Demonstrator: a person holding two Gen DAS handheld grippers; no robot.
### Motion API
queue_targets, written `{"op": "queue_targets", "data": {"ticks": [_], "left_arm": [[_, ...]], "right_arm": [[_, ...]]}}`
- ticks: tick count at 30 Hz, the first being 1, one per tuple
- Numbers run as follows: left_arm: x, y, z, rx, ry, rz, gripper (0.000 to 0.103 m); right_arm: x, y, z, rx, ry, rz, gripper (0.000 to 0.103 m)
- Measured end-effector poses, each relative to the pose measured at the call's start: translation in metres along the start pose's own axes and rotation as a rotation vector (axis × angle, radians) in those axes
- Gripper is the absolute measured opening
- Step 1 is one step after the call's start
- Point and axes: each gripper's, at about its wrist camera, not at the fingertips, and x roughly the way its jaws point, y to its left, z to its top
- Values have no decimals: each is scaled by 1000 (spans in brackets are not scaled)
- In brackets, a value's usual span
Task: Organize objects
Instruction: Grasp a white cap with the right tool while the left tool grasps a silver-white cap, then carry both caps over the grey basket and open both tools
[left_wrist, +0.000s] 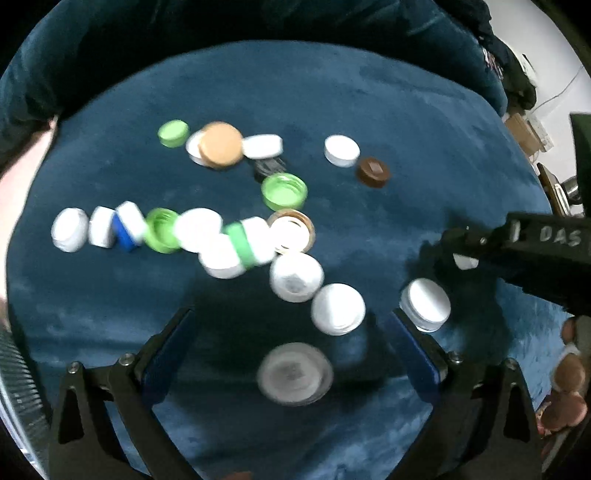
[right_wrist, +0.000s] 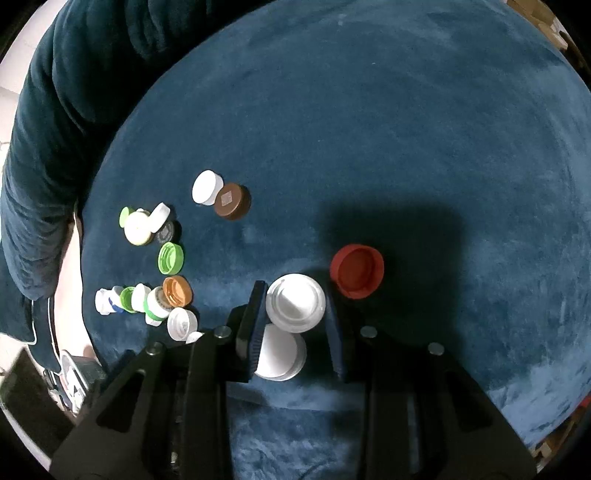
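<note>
Dark blue velvety cloth (right_wrist: 369, 129) covers the surface, w/ a person's dark sleeve along the far-left edge. Bottle caps are scattered on it: a loose row at left, and a brown cap (right_wrist: 232, 201) farther off beside a white one.

Right gripper (right_wrist: 295, 312) is pinching a white cap (right_wrist: 295, 308), pads pressed on its left and right rims. A second white cap (right_wrist: 280, 356) lies just nearer, partly under it, and a red cap (right_wrist: 357, 270) sits open side up just right of the far pad.

Left gripper (left_wrist: 291, 343) is spread wide, nothing between the fingers; a blurred grey cap (left_wrist: 294, 373) lies below the gap.

To do the step well, I'd say: lift straight up so the pads don't drag the lower cap or nudge the red one, keep the squeeze even since the rim is shallow. For the left, centre over the grey cap before closing.
</note>
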Motion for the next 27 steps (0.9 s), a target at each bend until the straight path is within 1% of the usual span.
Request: {"op": "queue_targets", "data": {"ticks": [3,4,5,6,7,10,16,20,21,24,27], "left_arm": [[10,-6,0,17,8,-23,86],[12,-6,0,25,6,-29,75],[12,-5,0,32,-2,-32,49],[11,-3,1,32,-8,-30,37],[9,0,1,24,-12,-24,31],[-2,14,3,-15,-28,-64,31],[-39,44,11,-66,-81,-77,31],[-76,73,15,-107,-144,-45,31],[-85,81,11,-116,-156,-39,31],[-118,121,0,-167,-203,3,31],[-156,172,-19,-262,-251,53,31]], "right_arm": [[6,8,-4,0,-1,-5,31],[7,7,-3,-3,2,-7,31],[9,7,-4,-8,8,-9,31],[9,7,-4,-9,13,-11,31],[7,4,-3,-10,16,-11,31],[5,6,-4,-17,15,-9,31],[-2,17,-8,-34,8,17,31],[-8,35,-13,-58,-2,43,31],[-9,43,-15,-73,-3,52,31],[-12,70,-24,-123,-3,74,31],[-15,105,-36,-183,2,110,31]]}}
